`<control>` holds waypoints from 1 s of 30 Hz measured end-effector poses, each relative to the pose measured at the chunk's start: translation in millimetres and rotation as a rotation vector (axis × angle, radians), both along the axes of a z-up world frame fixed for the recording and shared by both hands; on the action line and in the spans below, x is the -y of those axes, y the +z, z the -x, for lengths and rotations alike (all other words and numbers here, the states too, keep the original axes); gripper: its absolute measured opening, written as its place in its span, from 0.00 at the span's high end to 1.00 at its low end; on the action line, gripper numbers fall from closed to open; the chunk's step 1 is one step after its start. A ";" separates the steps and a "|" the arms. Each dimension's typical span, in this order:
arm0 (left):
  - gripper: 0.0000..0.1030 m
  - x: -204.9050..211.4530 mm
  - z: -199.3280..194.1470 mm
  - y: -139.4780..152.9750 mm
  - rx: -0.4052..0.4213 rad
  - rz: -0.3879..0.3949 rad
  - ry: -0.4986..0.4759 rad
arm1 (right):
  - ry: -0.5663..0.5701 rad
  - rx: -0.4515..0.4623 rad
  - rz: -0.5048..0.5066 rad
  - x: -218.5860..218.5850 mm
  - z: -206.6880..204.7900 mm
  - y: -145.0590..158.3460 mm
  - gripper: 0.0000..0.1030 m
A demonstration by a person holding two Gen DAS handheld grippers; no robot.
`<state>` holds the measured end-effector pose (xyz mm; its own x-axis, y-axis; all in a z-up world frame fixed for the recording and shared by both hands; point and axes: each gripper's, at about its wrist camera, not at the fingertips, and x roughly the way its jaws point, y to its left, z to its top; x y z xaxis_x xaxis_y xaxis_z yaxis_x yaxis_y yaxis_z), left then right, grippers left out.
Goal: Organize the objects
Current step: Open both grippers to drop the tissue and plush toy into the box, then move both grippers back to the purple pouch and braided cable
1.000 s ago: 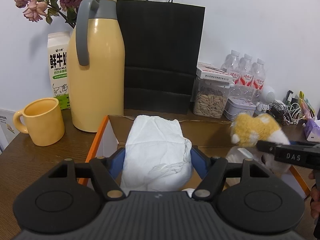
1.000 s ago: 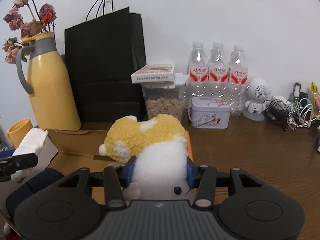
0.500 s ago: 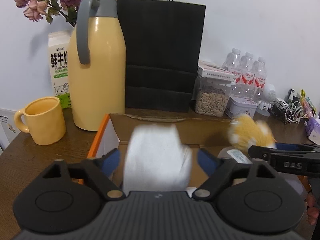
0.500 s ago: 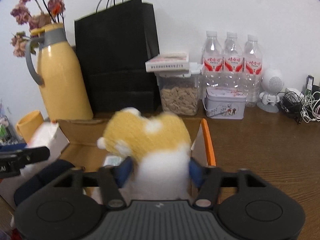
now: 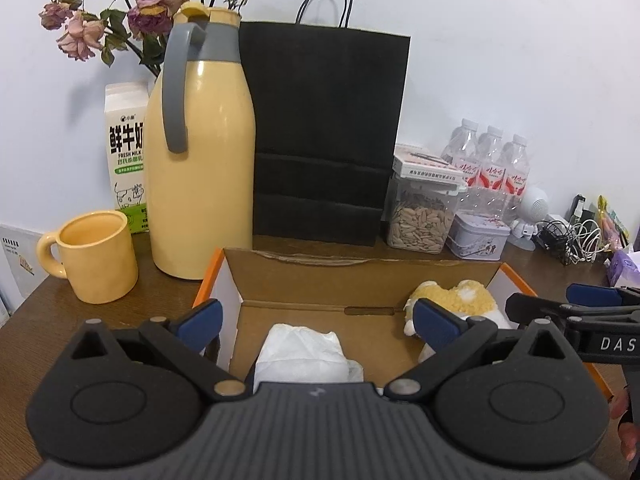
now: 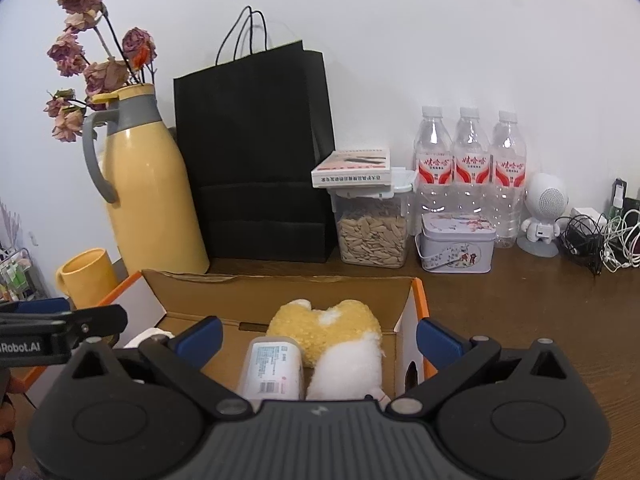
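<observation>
An open cardboard box (image 5: 360, 276) with orange edges sits on the wooden table; it also shows in the right wrist view (image 6: 280, 292). A white folded cloth pack (image 5: 304, 356) lies inside on the left. A yellow and white plush toy (image 6: 340, 344) lies inside on the right, also seen in the left wrist view (image 5: 456, 304). A white labelled bottle (image 6: 272, 368) lies beside the plush. My left gripper (image 5: 318, 320) is open and empty above the cloth. My right gripper (image 6: 318, 334) is open and empty above the plush.
A yellow thermos jug (image 5: 200, 152), yellow mug (image 5: 94, 258) and milk carton (image 5: 126, 156) stand at the left. A black paper bag (image 5: 324, 136), seed jar (image 6: 372, 232), tin (image 6: 456, 246), water bottles (image 6: 468, 168) and cables (image 6: 600, 236) line the back wall.
Both grippers opened. The cloth pack dropped from the left gripper and the plush toy from the right gripper into the box; both grippers pulled back and up.
</observation>
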<state>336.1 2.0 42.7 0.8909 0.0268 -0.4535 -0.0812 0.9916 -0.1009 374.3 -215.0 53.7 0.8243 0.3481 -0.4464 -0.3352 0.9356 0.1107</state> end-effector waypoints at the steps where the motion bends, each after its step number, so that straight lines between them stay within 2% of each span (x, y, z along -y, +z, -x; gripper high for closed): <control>1: 0.00 0.3 1.3 2.2 0.007 -0.001 0.001 | 0.001 0.009 0.001 -0.8 3.0 2.3 0.00; 14: 0.00 0.8 36.2 34.6 0.061 -0.046 0.020 | 0.007 0.080 0.020 -2.1 47.2 31.0 0.00; 30: 0.00 -14.3 119.8 48.6 0.073 -0.042 0.036 | 0.003 0.117 0.027 11.5 134.9 45.4 0.00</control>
<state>216.3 16.3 91.3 0.9197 0.0776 -0.3848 -0.1113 0.9916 -0.0660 239.4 -226.5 99.1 0.8703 0.3400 -0.3563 -0.3472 0.9367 0.0457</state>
